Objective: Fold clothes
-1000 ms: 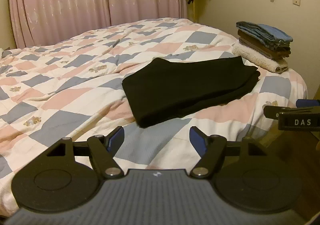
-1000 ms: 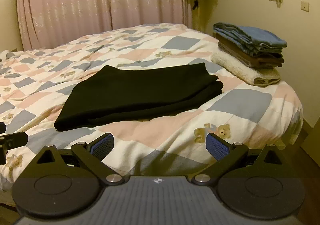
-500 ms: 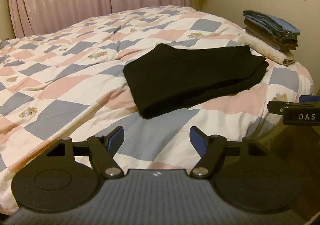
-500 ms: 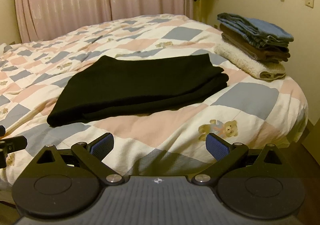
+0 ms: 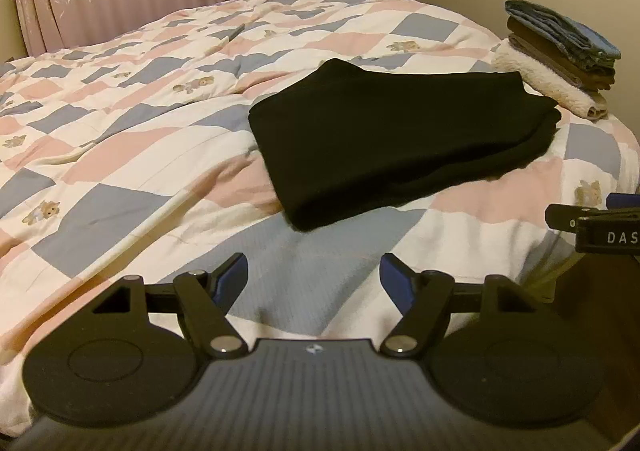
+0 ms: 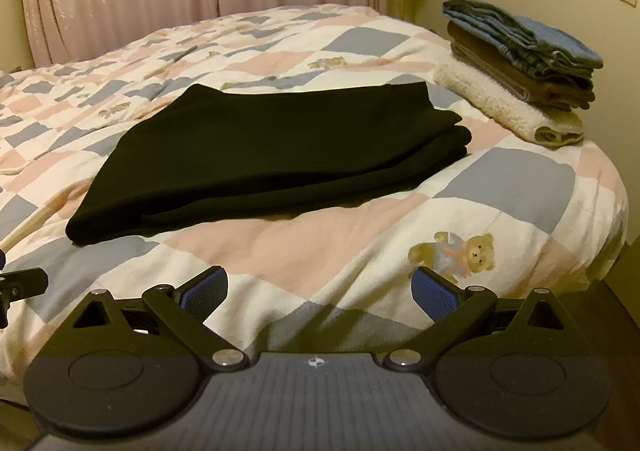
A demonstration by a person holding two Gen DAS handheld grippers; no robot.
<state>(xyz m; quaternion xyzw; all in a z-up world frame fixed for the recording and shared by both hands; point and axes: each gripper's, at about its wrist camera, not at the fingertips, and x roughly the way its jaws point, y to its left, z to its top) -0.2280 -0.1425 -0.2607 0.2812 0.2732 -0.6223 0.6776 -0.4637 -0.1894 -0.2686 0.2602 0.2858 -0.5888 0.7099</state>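
Black garment (image 5: 396,135): folded in flat layers, lying on the checkered quilt (image 5: 132,155) near the bed's front edge.
Stack of folded clothes (image 6: 520,67): blue, brown and cream pieces, near the garment's right end, apart.

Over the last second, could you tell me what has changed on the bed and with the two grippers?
Both grippers have eased forward toward the bed: the black garment and the folded stack sit nearer in both wrist views. Nothing was taken hold of or let go. The left gripper and right gripper stay open and empty, the garment stays folded flat on the quilt, and the stack stays at the bed's corner.
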